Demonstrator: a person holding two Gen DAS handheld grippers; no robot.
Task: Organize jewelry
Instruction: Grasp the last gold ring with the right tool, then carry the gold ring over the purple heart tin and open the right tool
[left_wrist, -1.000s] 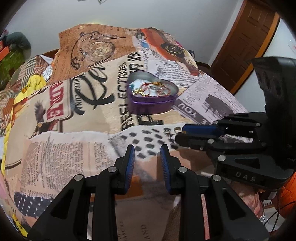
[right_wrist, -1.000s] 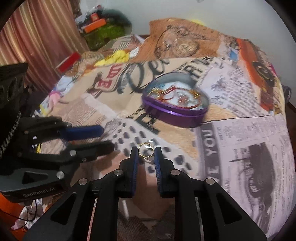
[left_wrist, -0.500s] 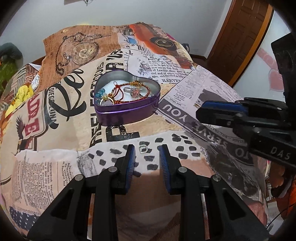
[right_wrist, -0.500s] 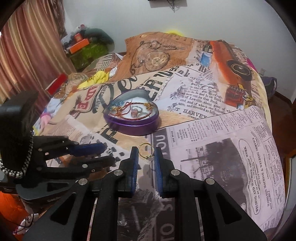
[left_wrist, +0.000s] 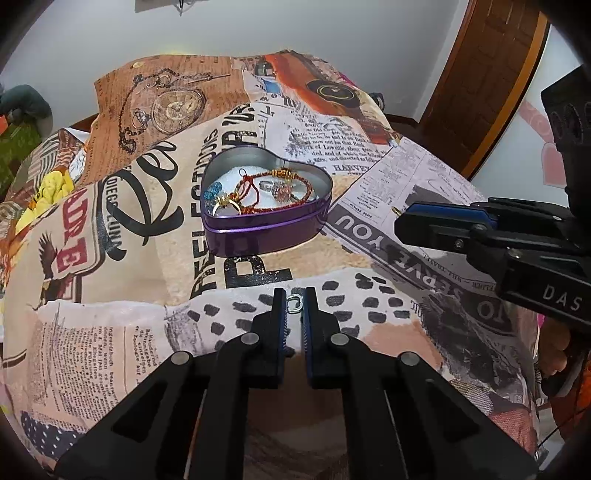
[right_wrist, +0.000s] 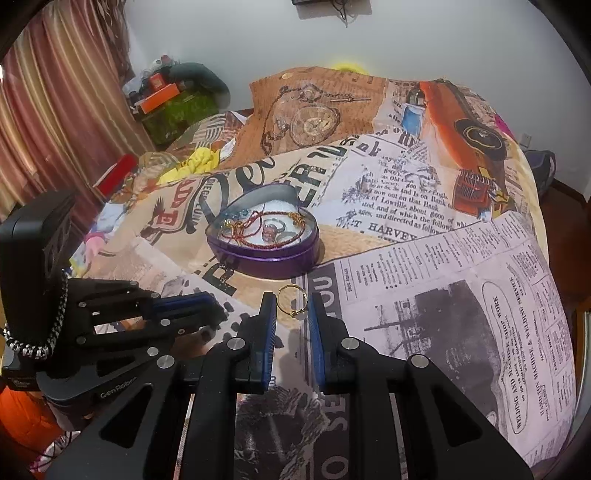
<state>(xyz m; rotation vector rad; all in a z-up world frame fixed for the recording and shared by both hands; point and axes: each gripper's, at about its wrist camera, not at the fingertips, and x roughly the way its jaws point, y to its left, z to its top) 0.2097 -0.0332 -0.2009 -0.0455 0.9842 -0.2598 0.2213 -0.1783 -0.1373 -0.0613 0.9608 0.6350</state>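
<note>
A purple heart-shaped tin (left_wrist: 258, 236) sits on the printed bedspread and holds a red cord bracelet, rings and blue beads; it also shows in the right wrist view (right_wrist: 273, 258). My left gripper (left_wrist: 294, 304) is shut on a small silver ring (left_wrist: 294, 304), held just in front of the tin. My right gripper (right_wrist: 291, 306) is shut on a gold ring (right_wrist: 292, 301) and holds it above the bedspread, in front of and to the right of the tin. The right gripper shows at the right edge of the left wrist view (left_wrist: 436, 221).
The bedspread (right_wrist: 424, 295) with newspaper print covers the whole bed. Clutter with an orange box (right_wrist: 159, 98) and a curtain (right_wrist: 44, 110) lie at the far left. A wooden door (left_wrist: 487, 74) stands at the far right.
My left gripper has closed on the small silver ring and lifted it. The right gripper has risen and pulled back with the gold ring in it.
</note>
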